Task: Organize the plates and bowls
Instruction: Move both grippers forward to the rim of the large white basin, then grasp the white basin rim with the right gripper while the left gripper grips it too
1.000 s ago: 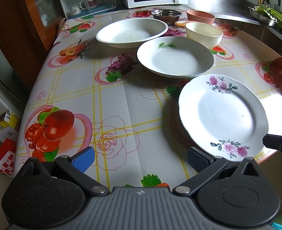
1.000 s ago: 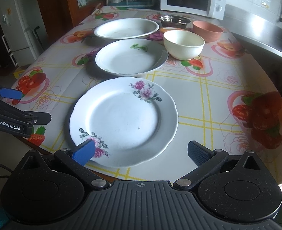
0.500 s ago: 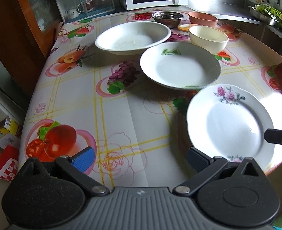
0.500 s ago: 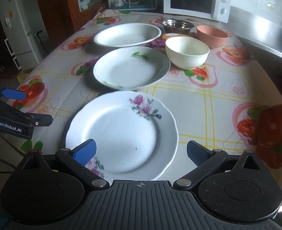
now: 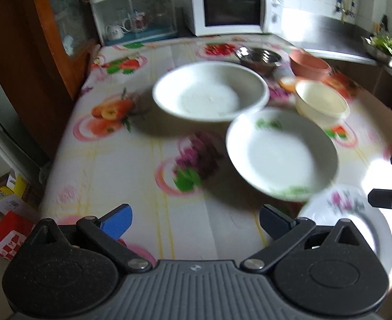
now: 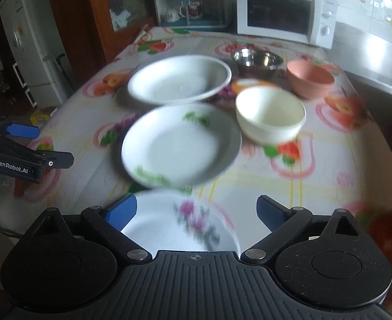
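A flat plate with pink flowers (image 6: 169, 226) lies at the table's near edge, right under my open right gripper (image 6: 196, 210); it also shows in the left wrist view (image 5: 355, 213). Beyond it lie a deep white plate with green marks (image 6: 180, 146) (image 5: 281, 154) and a large white dish (image 6: 180, 82) (image 5: 209, 93). A cream bowl (image 6: 270, 117) (image 5: 321, 101), a pink bowl (image 6: 310, 80) (image 5: 310, 65) and a steel bowl (image 6: 257, 61) (image 5: 259, 57) stand further back. My left gripper (image 5: 193, 218) is open and empty over the tablecloth, left of the plates.
The table (image 5: 132, 160) has a fruit-print cloth. A microwave (image 6: 283, 13) and a glass cabinet (image 6: 190, 2) stand at its far end. A steel counter (image 6: 377, 53) runs on the right. Boxes (image 5: 6, 213) lie on the floor at left.
Both grippers have moved forward over the table, fast enough to blur the views. The flowered plate has slid down to the bottom of both views. Both grippers stay open.
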{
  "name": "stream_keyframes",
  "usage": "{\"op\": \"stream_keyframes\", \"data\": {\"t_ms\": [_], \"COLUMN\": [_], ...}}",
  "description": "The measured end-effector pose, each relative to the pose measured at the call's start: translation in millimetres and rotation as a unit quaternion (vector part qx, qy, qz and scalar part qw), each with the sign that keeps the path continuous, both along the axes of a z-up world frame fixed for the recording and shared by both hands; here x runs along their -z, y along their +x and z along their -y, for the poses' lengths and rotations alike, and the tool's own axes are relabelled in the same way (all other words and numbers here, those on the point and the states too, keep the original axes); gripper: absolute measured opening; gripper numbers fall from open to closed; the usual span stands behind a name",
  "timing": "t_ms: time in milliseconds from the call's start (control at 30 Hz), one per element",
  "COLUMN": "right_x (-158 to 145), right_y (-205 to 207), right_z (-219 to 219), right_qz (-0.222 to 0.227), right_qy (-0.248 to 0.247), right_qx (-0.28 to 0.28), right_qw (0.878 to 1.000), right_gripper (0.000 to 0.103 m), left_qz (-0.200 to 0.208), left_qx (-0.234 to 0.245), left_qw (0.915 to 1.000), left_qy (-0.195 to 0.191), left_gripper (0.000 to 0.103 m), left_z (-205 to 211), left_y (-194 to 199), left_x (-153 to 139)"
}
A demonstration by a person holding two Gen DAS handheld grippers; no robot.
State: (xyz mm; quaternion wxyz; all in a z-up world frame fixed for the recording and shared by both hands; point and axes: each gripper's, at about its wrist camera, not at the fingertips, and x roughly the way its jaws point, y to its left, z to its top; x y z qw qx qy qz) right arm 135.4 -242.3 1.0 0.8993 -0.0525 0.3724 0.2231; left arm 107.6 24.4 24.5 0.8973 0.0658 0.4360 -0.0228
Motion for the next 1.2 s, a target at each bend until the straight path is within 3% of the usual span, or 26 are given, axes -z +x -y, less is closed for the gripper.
{"op": "stream_keyframes", "data": {"t_ms": [233,533,800,933,1200], "right_x": [-20,-33,-23,-14,9], "right_y": [61,143,205,231,268], "right_z": [-19,-43,-63,-72,-86], "right_qz": [0.014,0.010,-0.005,-0.013,-0.043], "right_qy": [0.001,0.007,-0.003,-0.016,-0.036], "right_qx": [-0.012,-0.007,0.008,0.015,0.023], "right_qw": [1.000,1.000,1.000,1.000,0.998], "right_gripper": [0.096,0.091,0.086,0.086,0.086], "left_qz": [0.017,0.011,-0.013,-0.024,-0.045], "left_qx": [-0.018,-0.034,-0.049,-0.062,-0.058], "left_qw": [0.9997,0.9994,0.9985,0.9967,0.9949], "left_qy": [0.006,-0.001,-0.019,-0.046,-0.069], "left_gripper": [0.098,0.093,0.085,0.082,0.076], "left_z": [-23,-42,-55,-64,-66], "left_y": [57,130,180,201,230], "left_x": [-18,-11,14,24,43]}}
